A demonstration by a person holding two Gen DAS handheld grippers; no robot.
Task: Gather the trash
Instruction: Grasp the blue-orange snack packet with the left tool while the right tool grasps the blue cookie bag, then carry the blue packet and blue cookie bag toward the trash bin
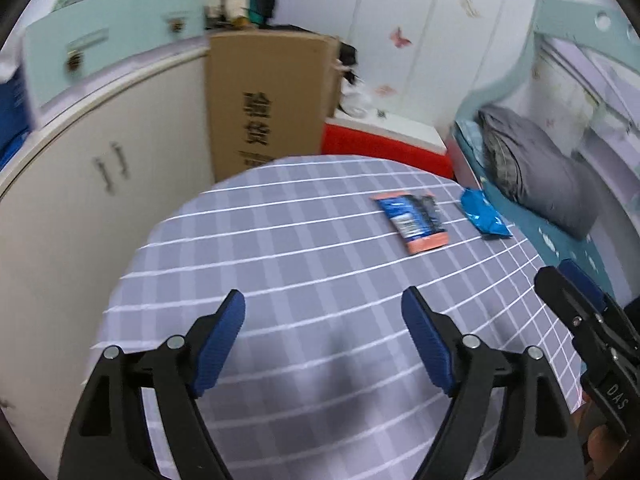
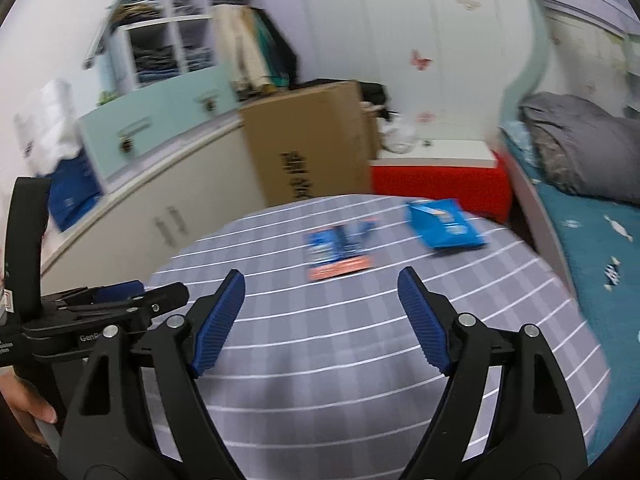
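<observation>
Two pieces of trash lie on the far right part of a round table with a grey checked cloth (image 1: pixel 280 264). One is a flat blue and orange wrapper (image 1: pixel 412 218), also in the right wrist view (image 2: pixel 340 254). The other is a blue packet (image 1: pixel 482 214) near the table's right edge, also in the right wrist view (image 2: pixel 444 224). My left gripper (image 1: pixel 324 312) is open and empty above the near part of the table. My right gripper (image 2: pixel 320 294) is open and empty, short of the wrapper. It shows from the side in the left wrist view (image 1: pixel 576 296).
A tall cardboard box (image 1: pixel 268 104) and a red box with a white top (image 1: pixel 384 140) stand behind the table. White cabinets (image 1: pixel 80 208) curve along the left. A bed with a grey blanket (image 1: pixel 532 168) lies at the right.
</observation>
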